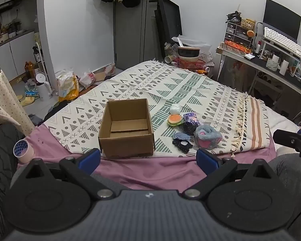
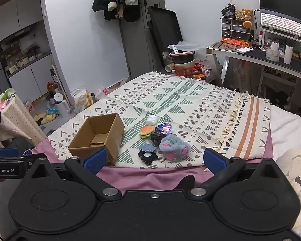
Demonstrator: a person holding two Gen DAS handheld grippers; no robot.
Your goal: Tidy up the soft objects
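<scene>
Both grippers hover above the near edge of the bed, short of the work area. The left gripper [image 1: 148,157] is spread wide and holds nothing. The right gripper [image 2: 154,160] is likewise spread wide and empty.

The cardboard box [image 1: 126,128] stands open and empty on the patterned blanket [image 1: 190,88]. Just to its right lies a tight cluster of soft objects: a grey plush paw [image 1: 207,136], a burger toy [image 1: 175,119], a white soft item [image 1: 175,108], a purple packet [image 1: 190,117], a dark glittery item [image 1: 189,126] and a small blue-and-black piece [image 1: 181,140].

Probable faults from this state:

1. Double pick. The objects touch or overlap. A wide-spread gripper lowered into the cluster is likely to pinch two items, or drag a neighbour along.
2. Fabric catch. The blanket is loose over the bed. Fingers that descend too far may pinch the cloth along with the item and pull the box out of position.
3. Slip. The plush paw is bulky and compressible; a shallow pinch on its fur may release mid-transfer.
4. Box displacement. The box is light and unsecured on a soft surface. Contact with its wall during release may tip or slide it.
5. Collision between grippers. Both face the same small area, the box and the cluster just beside each other.
</scene>
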